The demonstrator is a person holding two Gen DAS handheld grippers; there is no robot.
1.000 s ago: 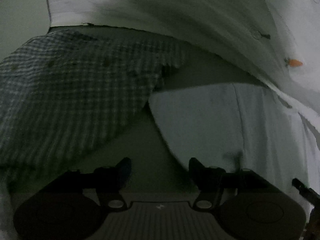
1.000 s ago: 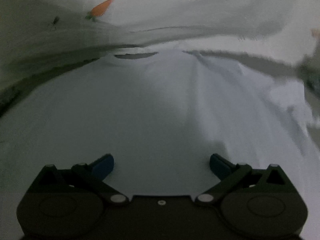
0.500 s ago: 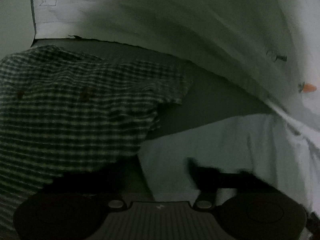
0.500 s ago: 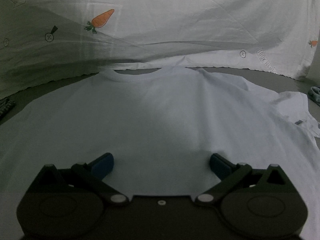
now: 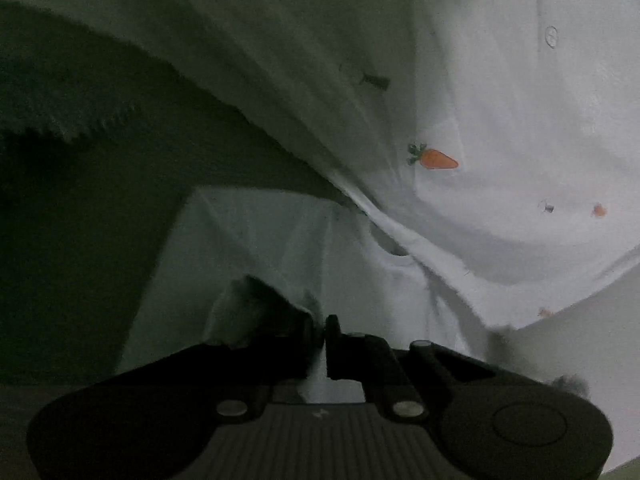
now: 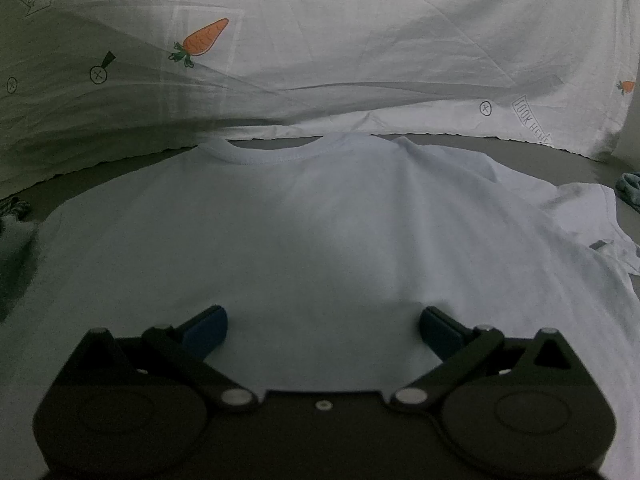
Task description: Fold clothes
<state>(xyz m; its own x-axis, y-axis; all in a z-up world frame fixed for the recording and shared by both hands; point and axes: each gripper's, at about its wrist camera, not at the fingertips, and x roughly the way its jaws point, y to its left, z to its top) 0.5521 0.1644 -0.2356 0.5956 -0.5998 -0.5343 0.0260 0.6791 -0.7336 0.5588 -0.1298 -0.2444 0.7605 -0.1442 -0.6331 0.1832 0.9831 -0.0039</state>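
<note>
A white T-shirt (image 6: pixel 320 220) lies spread flat on a dark grey surface, its collar (image 6: pixel 264 154) at the far side. My right gripper (image 6: pixel 323 328) hovers low over the shirt's lower middle, open, with nothing between its blue fingers (image 6: pixel 208 326). In the left wrist view the same white T-shirt (image 5: pixel 256 248) shows as a sleeve or side edge. My left gripper (image 5: pixel 319 330) is shut on a bunched fold of that white cloth (image 5: pixel 256 308), which bulges up to the left of the fingertips.
A white sheet with carrot prints (image 6: pixel 320 52) hangs behind the shirt, also in the left wrist view as a white sheet (image 5: pixel 480 120). A checked garment (image 6: pixel 12 210) sits at the far left, a grey-green cloth (image 6: pixel 628 190) at the far right. Dark grey surface (image 5: pixel 80 220) lies left.
My left gripper has swung right, off the checked garment, and closed on the T-shirt's edge. The right gripper has stayed open over the shirt, almost still.
</note>
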